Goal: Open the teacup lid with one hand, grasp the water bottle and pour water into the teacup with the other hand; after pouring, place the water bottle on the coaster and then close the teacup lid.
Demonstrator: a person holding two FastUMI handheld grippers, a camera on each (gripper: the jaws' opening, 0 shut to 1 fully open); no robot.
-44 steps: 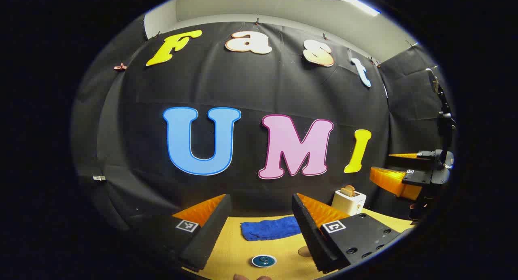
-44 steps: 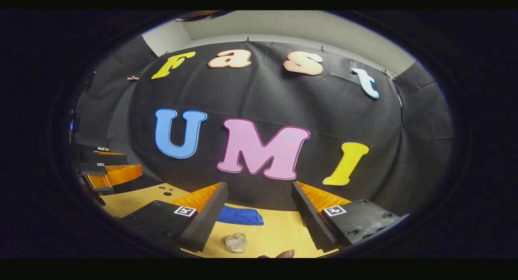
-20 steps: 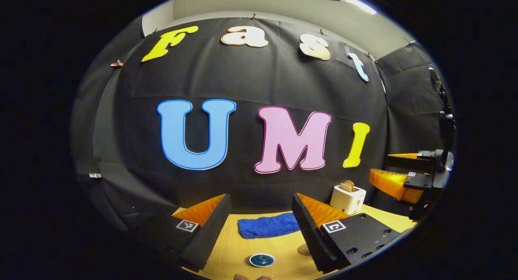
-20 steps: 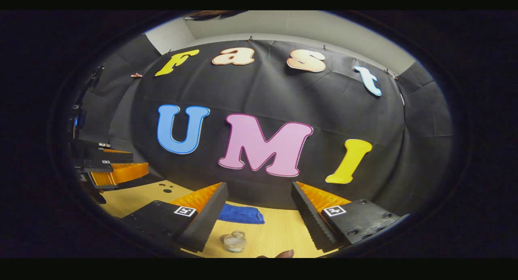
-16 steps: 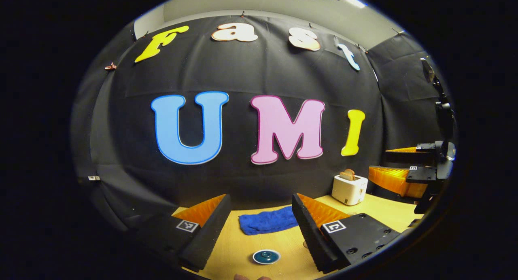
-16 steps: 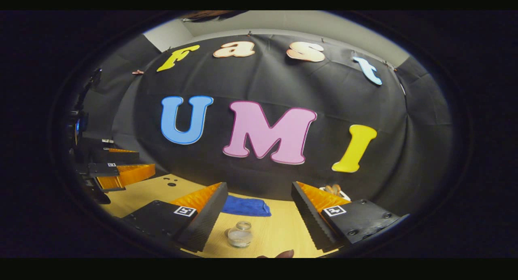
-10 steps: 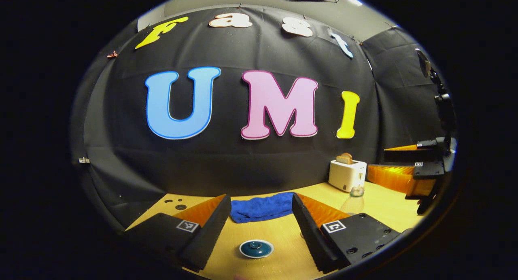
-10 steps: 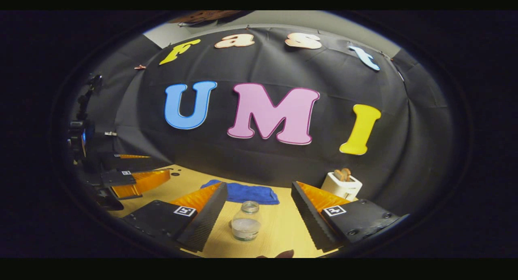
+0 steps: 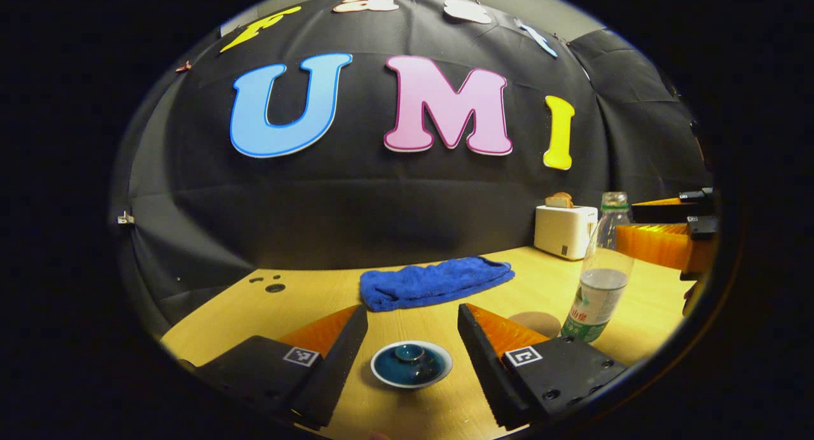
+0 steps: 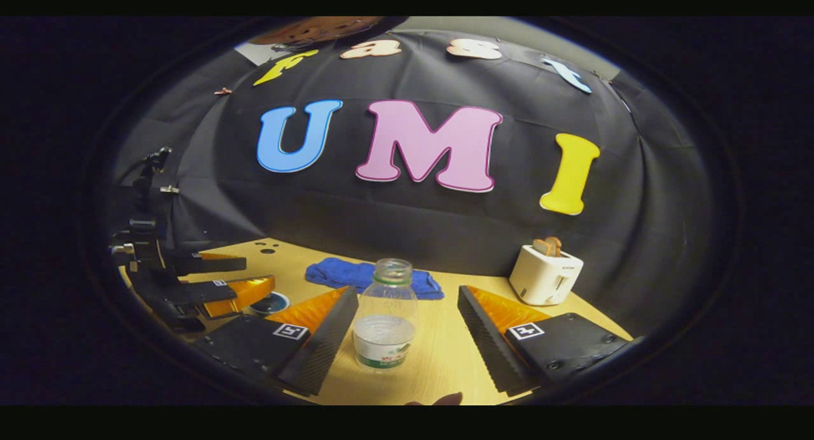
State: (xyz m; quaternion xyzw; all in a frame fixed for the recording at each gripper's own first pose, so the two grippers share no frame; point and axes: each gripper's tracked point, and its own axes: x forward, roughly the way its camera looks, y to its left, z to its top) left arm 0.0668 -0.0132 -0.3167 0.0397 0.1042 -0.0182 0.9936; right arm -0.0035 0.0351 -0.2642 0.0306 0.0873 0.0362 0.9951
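Black cloth closes the booth behind a pale wooden worktop.

From the left gripper view, going left to right: two small dark holes sit in the worktop near the far left corner. The left gripper hangs low over the worktop with its jaws wide apart and nothing held. Between its fingers and a little ahead stands the teacup, with its lid on top. Behind it a blue towel lies near the cloth wall. To the right of the teacup, the round coaster lies flat, partly hidden by the gripper's finger. Just beside the coaster stands the water bottle, upright, without a cap and partly filled. A white toaster with bread in it stands behind the bottle. At the far right edge, the right gripper is near the bottle's upper part.

From the right gripper view, the left gripper is at the left, over the teacup. The right gripper is also open and holds nothing; the water bottle stands between its fingers, untouched. The towel lies behind the bottle, and the toaster is at the right.
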